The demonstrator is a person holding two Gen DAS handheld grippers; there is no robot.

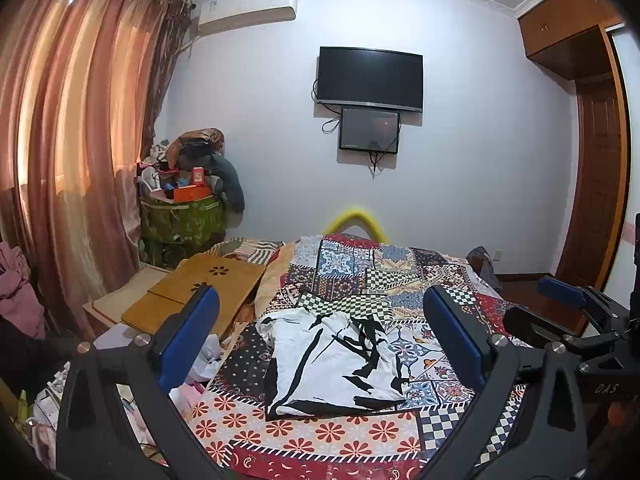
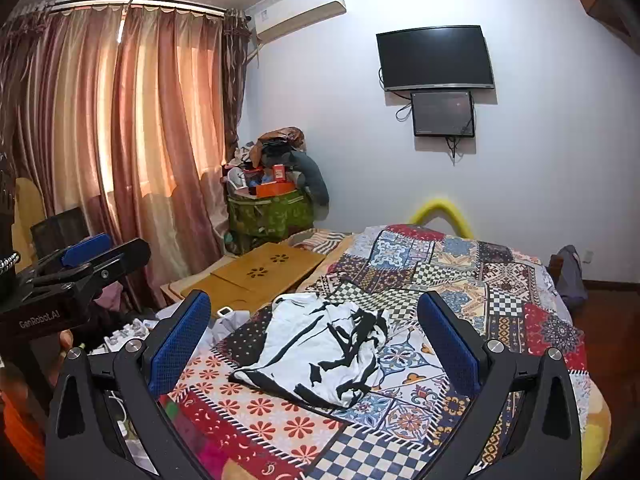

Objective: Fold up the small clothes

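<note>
Both grippers hang with nothing in them: my left gripper [image 1: 320, 332] has its blue pads spread wide over the bed, and my right gripper [image 2: 314, 332] stands just as wide, with no cloth touching either pair of pads.

Going left to right around them, I see pink-orange curtains [image 1: 68, 152] over the window, then a green basket [image 1: 182, 220] heaped with boxes and clothes in the corner, then a wooden lap tray [image 1: 200, 288] lying beside the bed's left edge. Loose clutter sits low at that same edge, near my left gripper's left finger. On the far wall hangs a dark television [image 1: 370, 78] with a smaller screen [image 1: 369, 130] right under it, and wooden cabinets [image 1: 568, 20] and a door close off the right.

Nothing lies between the pads and the garment. That white shirt with black markings [image 1: 332, 360] lies roughly flat, somewhat rumpled, on the patchwork quilt [image 1: 360, 272], on the near part of the bed.

My left view catches the right gripper at its right edge and the door beyond; my right view instead shows the left gripper at its left edge and a grey bag [image 2: 570, 276] past the bed's far right side.
</note>
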